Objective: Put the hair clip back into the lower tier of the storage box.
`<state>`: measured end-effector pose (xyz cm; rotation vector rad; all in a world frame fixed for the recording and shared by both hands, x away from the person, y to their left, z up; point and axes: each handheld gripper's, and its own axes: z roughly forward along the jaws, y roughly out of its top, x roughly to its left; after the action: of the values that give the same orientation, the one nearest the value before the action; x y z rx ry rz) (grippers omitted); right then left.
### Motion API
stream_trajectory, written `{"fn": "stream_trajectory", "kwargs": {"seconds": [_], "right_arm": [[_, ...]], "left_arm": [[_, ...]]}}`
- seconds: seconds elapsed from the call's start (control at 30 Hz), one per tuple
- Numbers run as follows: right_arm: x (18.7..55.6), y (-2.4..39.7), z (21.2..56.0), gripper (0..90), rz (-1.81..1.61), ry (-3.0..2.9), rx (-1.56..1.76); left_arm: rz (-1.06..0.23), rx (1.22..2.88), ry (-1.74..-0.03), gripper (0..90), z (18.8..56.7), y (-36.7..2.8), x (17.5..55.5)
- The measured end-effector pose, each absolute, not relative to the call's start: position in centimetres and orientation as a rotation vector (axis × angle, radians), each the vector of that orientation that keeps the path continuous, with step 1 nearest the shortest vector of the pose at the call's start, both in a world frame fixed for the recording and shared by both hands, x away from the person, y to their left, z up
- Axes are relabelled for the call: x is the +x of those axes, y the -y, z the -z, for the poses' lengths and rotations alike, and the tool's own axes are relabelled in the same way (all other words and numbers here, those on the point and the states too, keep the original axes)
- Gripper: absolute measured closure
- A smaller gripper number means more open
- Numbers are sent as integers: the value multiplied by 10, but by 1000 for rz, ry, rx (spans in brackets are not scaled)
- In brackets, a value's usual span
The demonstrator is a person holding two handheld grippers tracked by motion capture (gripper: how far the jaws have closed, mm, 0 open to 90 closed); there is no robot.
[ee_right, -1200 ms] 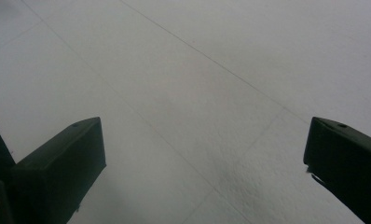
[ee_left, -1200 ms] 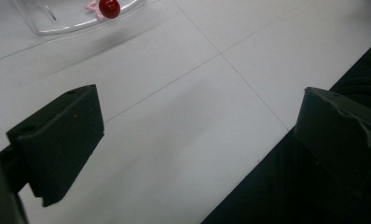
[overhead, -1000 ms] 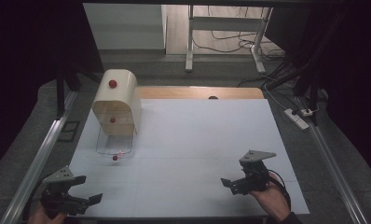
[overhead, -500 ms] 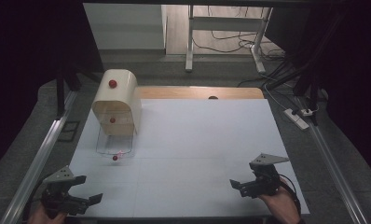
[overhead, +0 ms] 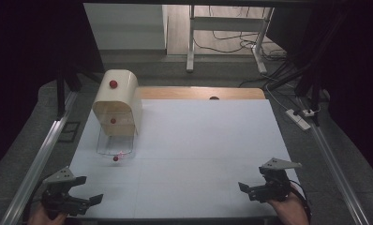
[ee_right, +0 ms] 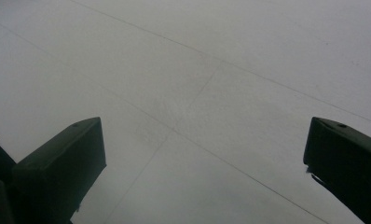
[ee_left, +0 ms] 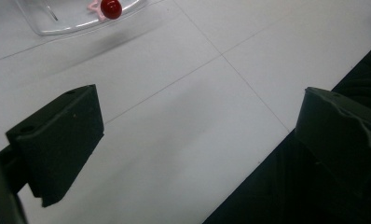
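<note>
A beige round-topped box (overhead: 115,99) with a red knob (overhead: 113,84) stands at the table's left rear. Its clear door (overhead: 110,146) lies folded down flat on the white table (overhead: 203,140), with a small red knob (overhead: 115,159) at its near edge. My left gripper (overhead: 87,189) hovers at the near left corner, open and holding nothing. In the left gripper view the jaws of that gripper (ee_left: 197,135) stand wide apart, with the clear door (ee_left: 72,18) and its red knob (ee_left: 111,8) ahead. My right gripper (overhead: 246,190) is open at the near right, and its own view (ee_right: 202,158) has bare table between the jaws.
A wooden strip (overhead: 198,93) runs along the table's back edge. Metal rails (overhead: 39,159) flank the table on both sides. A power strip (overhead: 299,118) and cables lie on the floor at the right. The left gripper hangs partly over the table's front edge (ee_left: 249,177).
My right gripper has drawn back toward the near right corner of the table. The left gripper and the box have stayed put.
</note>
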<state>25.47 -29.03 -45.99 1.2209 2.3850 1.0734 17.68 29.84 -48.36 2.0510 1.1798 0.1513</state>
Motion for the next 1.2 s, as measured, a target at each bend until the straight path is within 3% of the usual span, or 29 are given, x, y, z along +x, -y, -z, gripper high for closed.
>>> {"fn": "stream_trajectory", "kwargs": {"seconds": [1.2], "right_arm": [[237,319,452,0,-1081,-2332,1278]], "left_arm": [[-132,2031,-1184,9,484,-300,178]]}}
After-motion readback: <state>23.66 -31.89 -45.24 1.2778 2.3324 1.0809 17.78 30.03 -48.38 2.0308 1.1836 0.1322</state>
